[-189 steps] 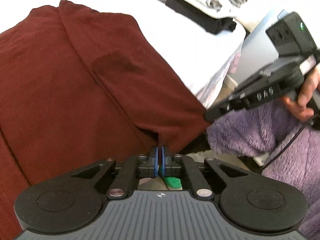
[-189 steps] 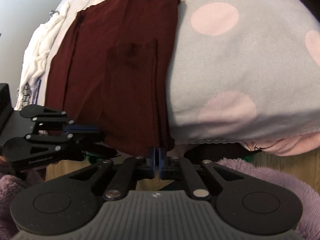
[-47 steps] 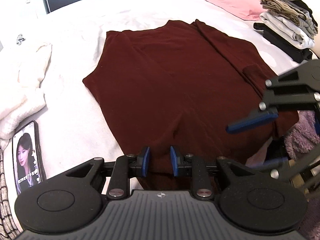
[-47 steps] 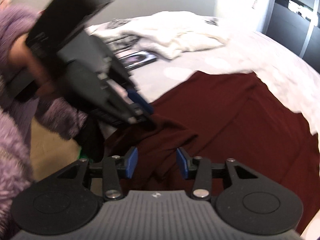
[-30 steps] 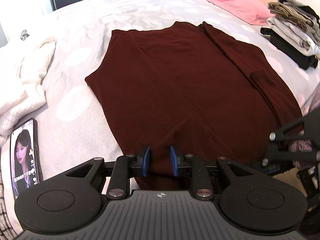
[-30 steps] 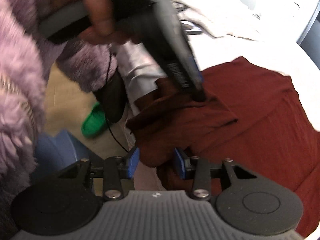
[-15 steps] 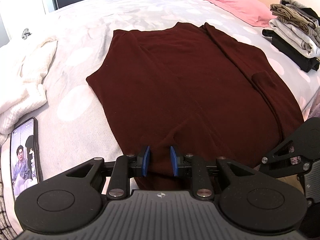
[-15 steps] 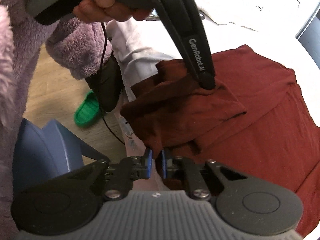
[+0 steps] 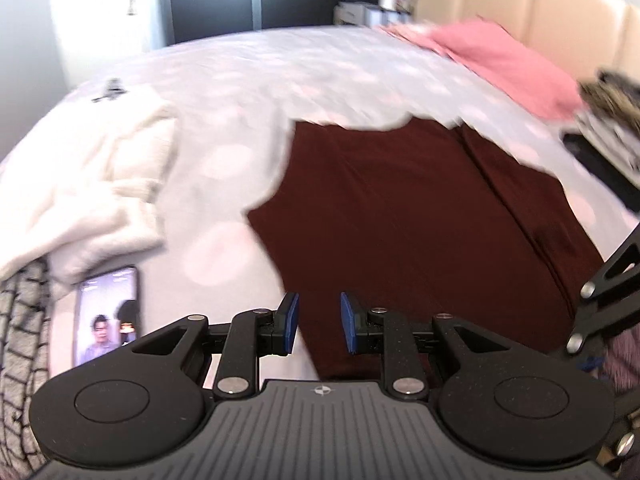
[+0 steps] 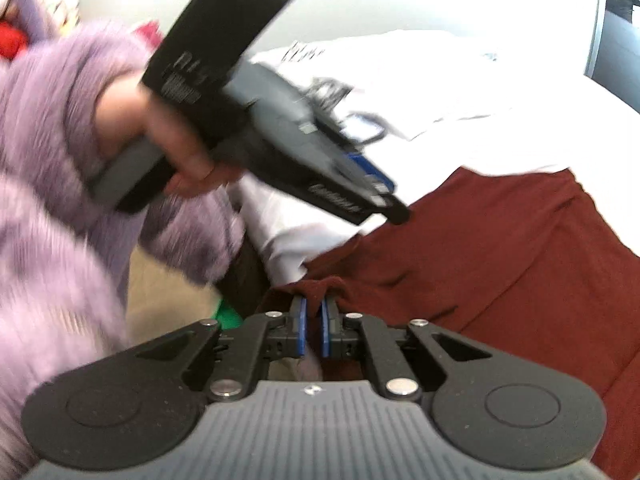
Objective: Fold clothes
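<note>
Blurred bedspread [image 9: 248, 92] bears maroon garment [image 9: 420, 216], hem hidden behind right hand-held gripper [image 10: 313, 326].

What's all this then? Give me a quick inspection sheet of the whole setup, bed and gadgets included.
Surface: bed cover, pale with pink dots.
Job's things: maroon garment spread flat, its near corner bunched up.
Clutter: white towel; lit phone; stacked folded clothes; pink pillow.
Grippers: left gripper open, nothing between its fingers; right gripper shut on the garment's bunched corner.
Cables: nothing seen.
Surroundings: beige padded headboard; a person's hand in a purple fluffy sleeve.
</note>
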